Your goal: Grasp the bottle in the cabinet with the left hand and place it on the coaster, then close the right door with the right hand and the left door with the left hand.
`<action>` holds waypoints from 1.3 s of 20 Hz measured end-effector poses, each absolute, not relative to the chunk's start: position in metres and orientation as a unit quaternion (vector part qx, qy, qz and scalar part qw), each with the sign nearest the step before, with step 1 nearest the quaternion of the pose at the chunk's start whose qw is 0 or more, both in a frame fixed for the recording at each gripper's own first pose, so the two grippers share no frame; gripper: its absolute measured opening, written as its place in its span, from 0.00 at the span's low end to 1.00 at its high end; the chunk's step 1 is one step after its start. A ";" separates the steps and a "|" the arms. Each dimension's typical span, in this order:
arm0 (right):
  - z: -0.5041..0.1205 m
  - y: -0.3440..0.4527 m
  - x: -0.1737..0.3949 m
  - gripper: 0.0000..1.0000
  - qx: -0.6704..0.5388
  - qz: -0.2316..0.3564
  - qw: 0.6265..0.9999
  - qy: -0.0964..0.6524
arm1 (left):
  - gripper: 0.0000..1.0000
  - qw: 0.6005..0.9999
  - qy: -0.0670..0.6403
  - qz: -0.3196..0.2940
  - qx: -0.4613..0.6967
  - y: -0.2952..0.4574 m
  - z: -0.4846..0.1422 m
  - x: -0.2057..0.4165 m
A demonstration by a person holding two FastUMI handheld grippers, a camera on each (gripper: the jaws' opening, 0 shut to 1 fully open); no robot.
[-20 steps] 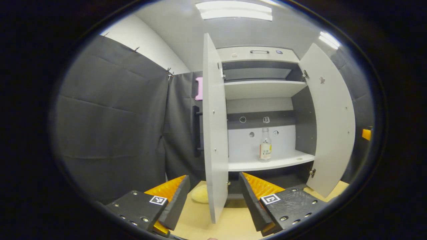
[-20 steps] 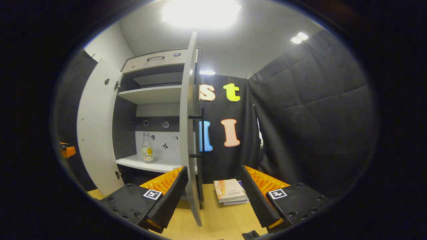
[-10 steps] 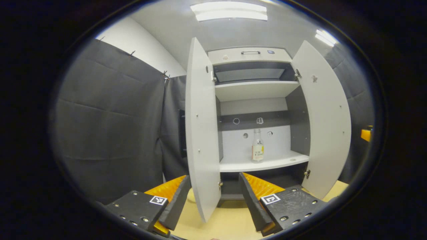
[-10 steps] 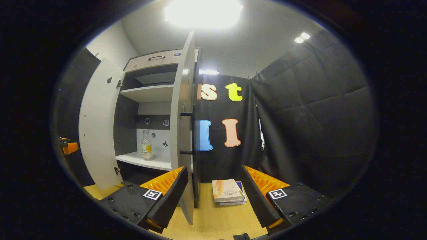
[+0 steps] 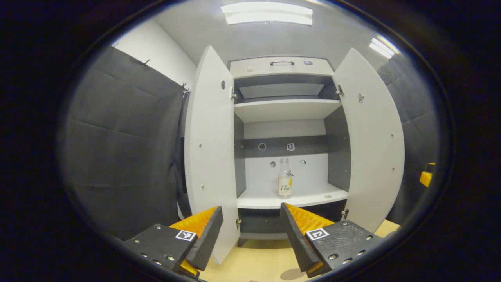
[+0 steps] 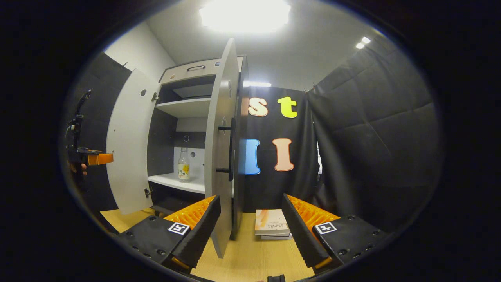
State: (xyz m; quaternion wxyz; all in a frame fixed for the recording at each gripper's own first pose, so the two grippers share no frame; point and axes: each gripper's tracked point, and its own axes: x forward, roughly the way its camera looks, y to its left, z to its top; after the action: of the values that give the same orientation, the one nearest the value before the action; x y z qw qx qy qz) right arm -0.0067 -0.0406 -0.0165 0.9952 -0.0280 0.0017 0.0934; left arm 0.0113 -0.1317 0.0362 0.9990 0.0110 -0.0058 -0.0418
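A clear bottle [image 5: 284, 178] with a yellow label stands upright on the lower shelf of the white cabinet [image 5: 285, 107], straight ahead in the left gripper view. Both doors stand wide: the left door [image 5: 211, 156] and the right door [image 5: 372, 137]. My left gripper [image 5: 250, 239] is open, well short of the shelf, with nothing between its fingers. In the right gripper view the bottle [image 6: 184, 164] shows past the right door [image 6: 221, 156], which is nearly edge-on with its black handle [image 6: 231, 149]. My right gripper [image 6: 250, 231] is open beside that door. The left gripper [image 6: 94, 158] shows far left.
The cabinet stands on a light wooden table [image 5: 266, 262]. A short stack of books [image 6: 272, 223] lies on the table to the right of the right door. Black cloth walls close in on both sides. An empty upper shelf [image 5: 287, 109] sits above the bottle.
The left gripper view has swung round so that the cabinet is centred and the left door shows its inner face instead of its edge. The left gripper has come into the right gripper view.
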 end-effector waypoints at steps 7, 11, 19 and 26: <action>-0.024 -0.050 -0.013 1.00 -0.024 0.071 0.997 0.016 | 0.87 0.995 -0.013 -0.096 0.014 -0.179 0.059 0.070; -0.025 -0.044 -0.014 1.00 -0.019 0.057 0.998 0.020 | 0.87 0.992 -0.009 -0.128 0.004 -0.203 0.064 0.117; -0.031 -0.040 -0.001 1.00 -0.023 0.005 0.999 0.026 | 0.84 0.985 -0.005 -0.171 -0.029 -0.226 0.073 0.212; -0.038 -0.040 0.009 1.00 -0.031 -0.041 0.998 0.031 | 0.86 0.980 -0.001 -0.195 -0.032 -0.247 0.069 0.280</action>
State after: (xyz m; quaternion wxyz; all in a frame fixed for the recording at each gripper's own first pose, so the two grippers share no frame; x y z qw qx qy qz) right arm 0.0088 -0.0404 -0.0378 0.9982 -0.0311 0.0311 -0.0406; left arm 0.2804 -0.2467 0.0691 0.9803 -0.0316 -0.0014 -0.1951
